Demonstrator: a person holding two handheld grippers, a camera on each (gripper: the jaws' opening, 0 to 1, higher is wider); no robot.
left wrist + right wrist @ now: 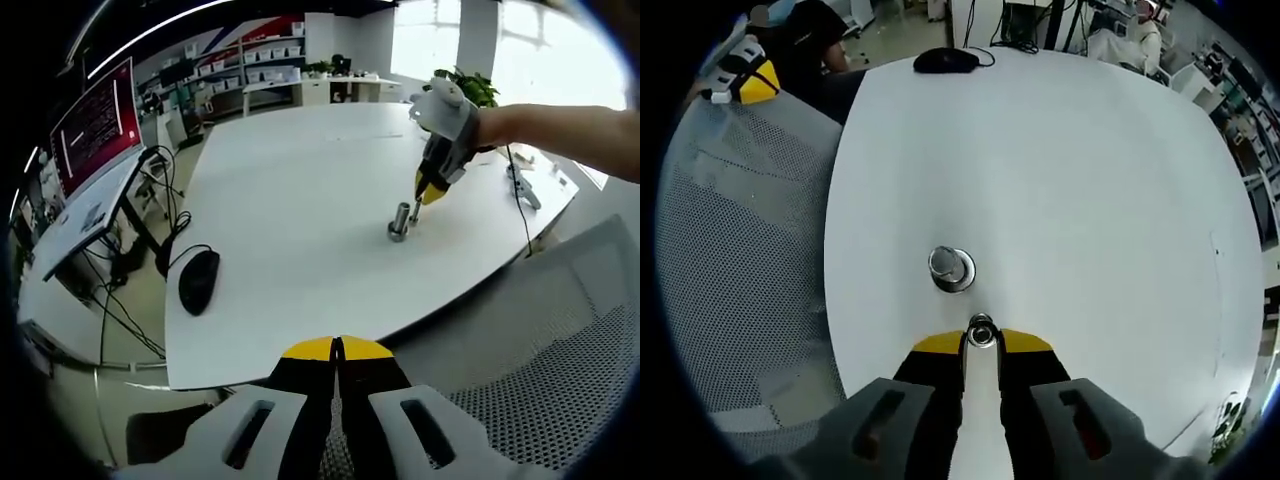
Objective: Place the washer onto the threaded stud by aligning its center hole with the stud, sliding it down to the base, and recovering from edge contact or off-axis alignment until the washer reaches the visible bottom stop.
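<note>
table (pixel 1090 180): white, rounded near edge in both views; wide bare surface all round the stud, nothing crowding it.
table edge: curves past the stud on the chair side in the right gripper view; stud sits well inside it.
threaded stud (pixel 951 268): upright on a round metal base, mid-table; in the left gripper view it stands at (pixel 400 222), just under the other gripper.
washer (pixel 981 332): small metal ring pinched at the tips of the right gripper's fingers (pixel 1023 343), just short of the stud and off to one side, not over its axis, not touching it.
right gripper (pixel 981 340): clamped on the washer; in the left gripper view it comes in from the right at (pixel 428 192), tips angled down close beside the stud top.
left gripper (pixel 337 348): fingers pressed together with nothing between them, held back off the near table edge, well apart from the stud.
mouse (pixel 198 281): black, near the far-left table edge, cable trailing off; well apart from the stud.
mesh chair (pixel 750 230): grey, just beside the table edge.
monitor (pixel 98 127): on a separate desk, well clear.
</note>
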